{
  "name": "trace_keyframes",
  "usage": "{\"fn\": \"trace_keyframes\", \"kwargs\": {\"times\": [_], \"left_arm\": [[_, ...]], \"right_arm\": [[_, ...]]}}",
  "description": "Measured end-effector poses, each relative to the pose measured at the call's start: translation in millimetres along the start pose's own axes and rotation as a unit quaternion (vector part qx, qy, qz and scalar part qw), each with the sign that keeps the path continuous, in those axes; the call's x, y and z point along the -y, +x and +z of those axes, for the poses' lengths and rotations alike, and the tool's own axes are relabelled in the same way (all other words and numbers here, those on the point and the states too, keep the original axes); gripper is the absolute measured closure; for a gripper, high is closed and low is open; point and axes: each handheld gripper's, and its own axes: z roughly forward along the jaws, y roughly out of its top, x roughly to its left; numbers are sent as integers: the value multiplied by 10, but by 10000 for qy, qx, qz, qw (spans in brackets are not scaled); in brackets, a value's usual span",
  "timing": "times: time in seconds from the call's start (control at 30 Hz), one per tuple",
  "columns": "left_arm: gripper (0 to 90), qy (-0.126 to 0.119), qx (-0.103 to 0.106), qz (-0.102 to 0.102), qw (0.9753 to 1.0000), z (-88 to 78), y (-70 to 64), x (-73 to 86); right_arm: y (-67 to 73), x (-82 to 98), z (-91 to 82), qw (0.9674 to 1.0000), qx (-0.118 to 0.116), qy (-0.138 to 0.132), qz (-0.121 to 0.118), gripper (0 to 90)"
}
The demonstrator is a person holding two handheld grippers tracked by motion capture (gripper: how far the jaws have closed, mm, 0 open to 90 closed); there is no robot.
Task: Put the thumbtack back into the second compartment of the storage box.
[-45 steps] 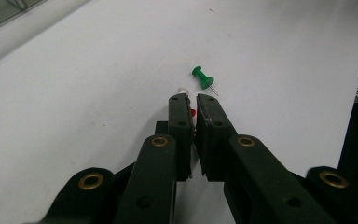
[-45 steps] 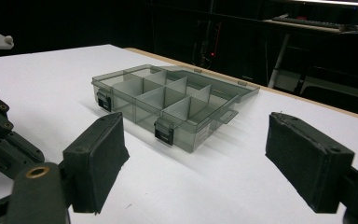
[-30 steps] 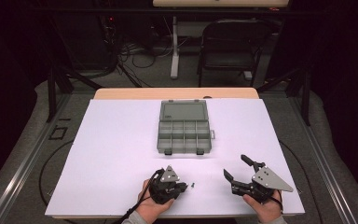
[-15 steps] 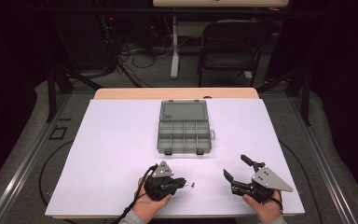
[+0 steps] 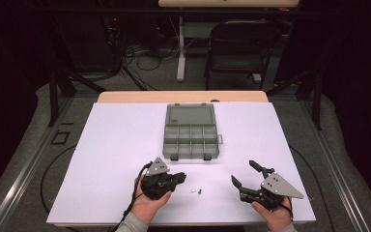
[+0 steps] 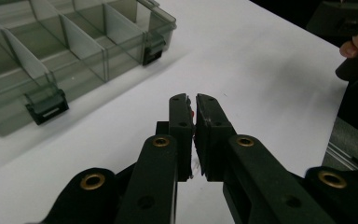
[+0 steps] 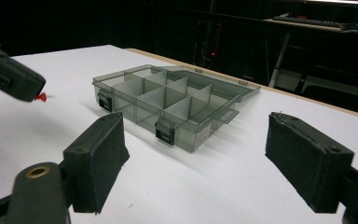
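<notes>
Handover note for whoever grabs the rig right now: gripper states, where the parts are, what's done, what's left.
Left gripper: shut on a small red pushpin, lifted just off the white table, near the front edge.
Right gripper: open, holding nothing, low over the table at front right.
Organizer box: lid open, mid-table, compartments look empty.
Two small parts lie on the table between the grippers; too small to identify.
Done: pin picked up.
Left, likely: carry the pin to a box compartment and release, then fetch the loose parts.

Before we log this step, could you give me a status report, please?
Left gripper shut on red pushpin. Right gripper open. Organizer box open, path clear.
</notes>
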Motion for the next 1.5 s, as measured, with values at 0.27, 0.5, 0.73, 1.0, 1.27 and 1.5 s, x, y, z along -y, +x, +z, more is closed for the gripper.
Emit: {"fn": "trace_keyframes", "kwargs": {"times": [0.27, 0.5, 0.73, 1.0, 1.27, 1.5], "left_arm": [[854, -219, -146, -53, 9996, -71, 80, -140], [854, -291, -285, -138, 9991, -74, 215, -275], [854, -281, -457, -115, 9985, -41, 335, -466], [854, -278, -597, -179, 9977, 16, 479, -748], [854, -238, -766, -208, 9966, 106, 580, -987], [855, -164, -934, -322, 9950, 216, 691, -1103]], "right_arm": [[-3, -1, -4, 10000, -8, 19, 6, 196], [-2, 0, -5, 10000, -6, 22, -2, 196], [-7, 3, 0, 10000, -17, 20, 16, 196], [-12, 6, 0, 10000, -17, 29, 47, 196], [-21, 9, 5, 10000, -19, 31, 29, 196], [-21, 12, 10, 10000, -23, 31, 45, 197]]}}
